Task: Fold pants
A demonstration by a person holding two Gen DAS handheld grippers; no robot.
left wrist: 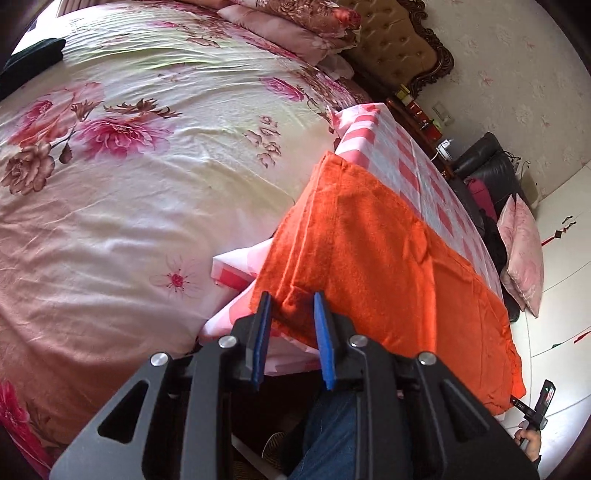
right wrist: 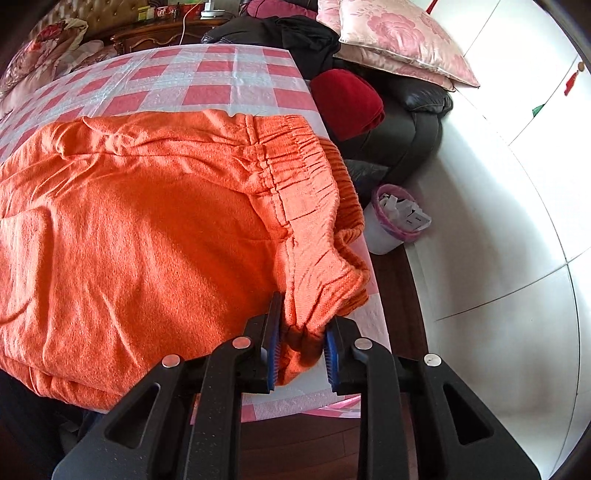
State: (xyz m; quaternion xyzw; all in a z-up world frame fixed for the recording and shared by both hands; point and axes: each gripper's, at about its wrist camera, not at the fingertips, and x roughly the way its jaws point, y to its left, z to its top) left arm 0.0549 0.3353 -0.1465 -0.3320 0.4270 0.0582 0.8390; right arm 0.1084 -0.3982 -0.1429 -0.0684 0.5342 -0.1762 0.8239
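Left gripper (left wrist: 291, 306): black with blue pads (left wrist: 320, 332). It is at the near corner of the pants. The two fingers stand apart, open, and the cloth edge sits in the gap between them. I cannot tell if the pads touch the cloth.

Right gripper (right wrist: 303, 332): black with blue pads (right wrist: 330, 354) too. It is at the waistband end of the pants. A bunched bit of the waistband sits squeezed between the two fingers, so it is gripping the pants.

Pants (right wrist: 147, 229): bright orange and fuzzy. They lie mostly flat on the checked cloth, with soft wrinkles. The stretchy waistband (right wrist: 306, 177) is at the end by the right gripper and reaches the cloth's edge.

Checked cloth (right wrist: 207, 77): pink and white squares. It lies under the pants and covers a table.

Bed (left wrist: 129, 177): beside the pants, on the left gripper's side. It has a sheet with big pink flowers.

Pillows (left wrist: 295, 22): at the head of the bed, well apart from the pants.

Bin (right wrist: 391, 225): on the floor just past the waistband end of the pants. It has a pink bag and white bits inside.

Dark chair (right wrist: 413, 125): near the bin, beyond the pants. A red cloth (right wrist: 347, 103) and a pink cushion (right wrist: 399, 40) lie on it.
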